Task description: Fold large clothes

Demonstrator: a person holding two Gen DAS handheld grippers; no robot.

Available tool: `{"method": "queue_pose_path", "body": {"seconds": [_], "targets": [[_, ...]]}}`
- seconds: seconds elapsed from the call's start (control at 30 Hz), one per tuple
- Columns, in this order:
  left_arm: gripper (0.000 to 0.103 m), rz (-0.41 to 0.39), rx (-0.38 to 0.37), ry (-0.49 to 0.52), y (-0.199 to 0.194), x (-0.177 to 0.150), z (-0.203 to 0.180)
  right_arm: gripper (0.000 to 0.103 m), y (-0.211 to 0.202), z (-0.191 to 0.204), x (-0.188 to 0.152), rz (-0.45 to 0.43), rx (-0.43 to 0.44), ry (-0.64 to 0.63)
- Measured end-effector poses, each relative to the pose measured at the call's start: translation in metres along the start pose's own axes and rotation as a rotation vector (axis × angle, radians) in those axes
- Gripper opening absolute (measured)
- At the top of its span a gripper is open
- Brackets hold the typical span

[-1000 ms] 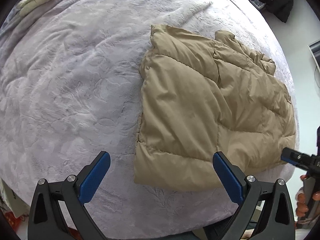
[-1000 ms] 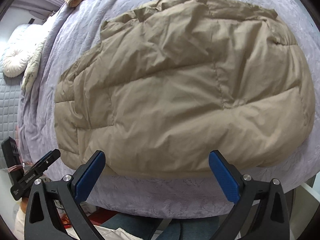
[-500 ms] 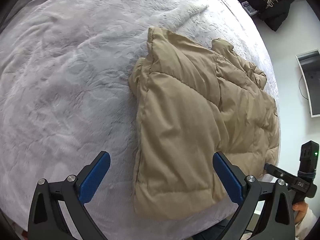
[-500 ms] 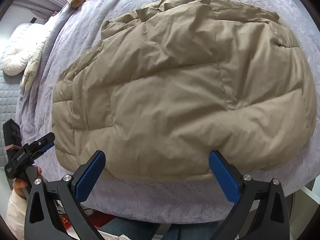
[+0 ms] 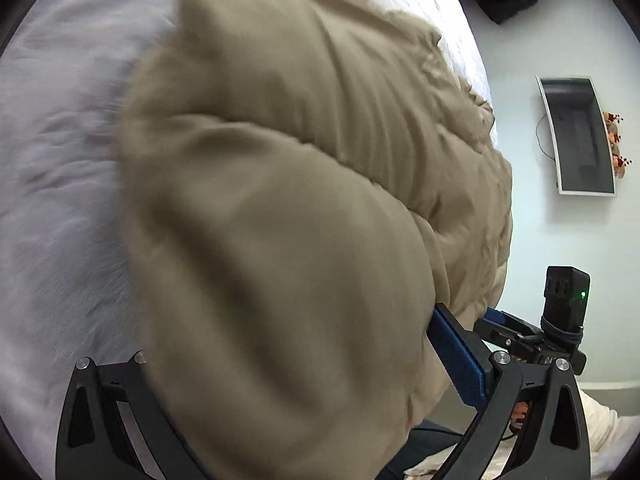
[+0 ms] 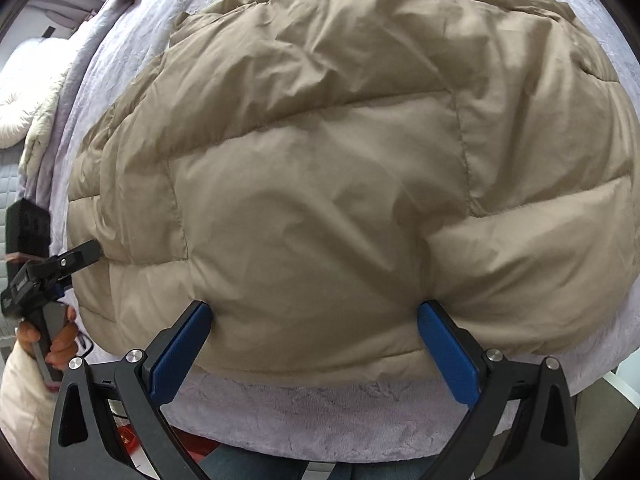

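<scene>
Left wrist view is motion-blurred; the one tan puffer jacket (image 5: pixel 288 208) fills it and hides the left finger of the left gripper (image 5: pixel 296 364), so whether it grips is unclear. One jacket, two grippers. The jacket lies on the lavender bed (image 6: pixel 320 412) near its front edge. The right gripper (image 6: pixel 316 340) is wide, its blue pads (image 6: pixel 448 356) pressed against the hem.

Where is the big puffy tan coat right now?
The tan coat lies on the purple blanket at the bed's near edge; in both wrist views its hem bulges between each open claw's blue fingers.
</scene>
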State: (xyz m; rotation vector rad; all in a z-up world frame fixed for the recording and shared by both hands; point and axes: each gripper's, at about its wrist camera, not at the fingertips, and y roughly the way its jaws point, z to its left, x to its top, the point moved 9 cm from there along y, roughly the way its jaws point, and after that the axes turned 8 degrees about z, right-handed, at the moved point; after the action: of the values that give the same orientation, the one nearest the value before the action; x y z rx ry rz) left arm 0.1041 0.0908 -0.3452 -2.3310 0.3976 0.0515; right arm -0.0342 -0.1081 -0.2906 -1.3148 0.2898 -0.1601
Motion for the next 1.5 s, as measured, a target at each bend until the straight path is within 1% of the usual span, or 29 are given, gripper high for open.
{"method": "queue_pose_path", "body": {"seconds": [0.1,0.13,0.17,0.2,0.23,0.27,0.33,0.4,0.47,0.5,0.53,0.57,0.6,0.63,0.67,0.7,0.73,0.77,0.8,0.87,0.93,1.0,1.03,1.07,1.13,1.23,1.33,1.47,1.5], "targets": [[0.102,0.009,-0.021,-0.004,0.009,0.009,-0.005,0.103,0.003,-0.001,0.001,0.004,-0.002,-0.004],[0.091,0.001,-0.018,-0.001,0.009,0.010,-0.007,0.103,0.004,-0.001,0.001,0.005,-0.004,-0.004],[0.070,-0.004,-0.019,0.009,0.008,0.010,-0.010,0.103,0.005,-0.001,0.001,0.005,-0.004,-0.004],[0.061,-0.005,-0.034,0.015,0.007,0.009,-0.013,0.103,0.007,0.000,0.001,0.005,-0.002,-0.004],[0.048,-0.015,-0.070,0.016,0.004,0.008,-0.016,0.103,0.007,0.001,0.001,0.006,-0.001,-0.004],[0.041,-0.026,-0.087,0.016,0.000,0.007,-0.018,0.103,0.007,0.003,0.000,0.010,-0.001,-0.008],[0.037,-0.046,-0.100,0.013,-0.006,0.006,-0.020,0.103,0.003,0.004,-0.001,0.022,0.008,-0.018],[0.036,-0.054,-0.100,0.016,-0.008,0.005,-0.022,0.103,-0.010,0.007,-0.003,0.007,0.043,-0.027],[0.036,-0.055,-0.091,0.020,-0.009,0.005,-0.023,0.103,-0.030,0.005,0.001,-0.052,0.046,-0.028],[0.036,-0.056,-0.086,0.021,-0.010,0.005,-0.024,0.100,-0.037,0.002,0.003,-0.079,0.041,-0.026],[0.036,-0.057,-0.084,0.021,-0.010,0.005,-0.025,0.083,-0.048,0.000,0.007,-0.129,0.047,-0.025],[0.036,-0.058,-0.083,0.021,-0.011,0.005,-0.026,0.067,-0.053,-0.001,0.009,-0.155,0.050,-0.023],[0.036,-0.060,-0.081,0.021,-0.012,0.004,-0.028,0.027,-0.057,-0.005,0.013,-0.184,0.039,-0.016],[0.036,-0.062,-0.081,0.021,-0.013,0.004,-0.030,0.009,-0.057,-0.007,0.018,-0.194,0.030,-0.010],[0.032,-0.063,-0.080,0.023,-0.014,0.001,-0.032,0.009,-0.056,-0.009,0.023,-0.208,0.034,-0.006],[0.031,-0.062,-0.080,0.025,-0.016,0.001,-0.033,0.009,-0.054,-0.006,0.030,-0.232,0.048,-0.020],[0.031,-0.065,-0.075,0.025,-0.019,-0.001,-0.039,0.009,-0.049,-0.005,0.036,-0.242,0.034,-0.041],[0.029,-0.065,-0.076,0.030,-0.025,-0.002,-0.035,0.009,-0.044,-0.004,0.040,-0.247,0.018,-0.056],[0.027,-0.069,-0.079,0.040,-0.029,-0.003,-0.044,0.009,-0.037,-0.005,0.046,-0.253,0.002,-0.079],[0.027,-0.076,-0.083,0.057,-0.034,0.004,-0.066,0.009,-0.018,0.001,0.059,-0.244,-0.022,-0.112],[0.027,-0.087,-0.074,0.104,-0.043,0.001,-0.097,0.009,-0.009,-0.002,0.068,-0.232,-0.015,-0.114],[0.027,-0.092,-0.054,0.148,-0.046,-0.002,-0.123,0.008,-0.005,-0.002,0.070,-0.223,0.012,-0.101],[0.027,-0.093,-0.040,0.171,-0.045,-0.002,-0.143,0.008,-0.002,-0.005,0.073,-0.213,0.041,-0.091],[0.027,-0.093,-0.034,0.181,-0.045,-0.003,-0.153,0.008,0.000,-0.007,0.074,-0.204,0.062,-0.085],[0.027,-0.095,-0.015,0.208,-0.038,-0.002,-0.187,0.008,0.004,-0.010,0.077,-0.185,0.108,-0.072],[0.027,-0.091,0.019,0.237,-0.025,0.000,-0.225,0.007,0.008,-0.016,0.078,-0.164,0.171,-0.056],[0.027,-0.084,0.092,0.269,-0.006,0.002,-0.261,0.007,0.012,-0.022,0.081,-0.146,0.227,-0.041],[0.027,-0.075,0.230,0.306,0.019,0.005,-0.293,0.004,0.016,-0.029,0.083,-0.120,0.303,-0.025],[0.027,-0.075,0.277,0.309,0.026,0.006,-0.299,0.003,0.017,-0.031,0.083,-0.111,0.323,-0.018]]}}
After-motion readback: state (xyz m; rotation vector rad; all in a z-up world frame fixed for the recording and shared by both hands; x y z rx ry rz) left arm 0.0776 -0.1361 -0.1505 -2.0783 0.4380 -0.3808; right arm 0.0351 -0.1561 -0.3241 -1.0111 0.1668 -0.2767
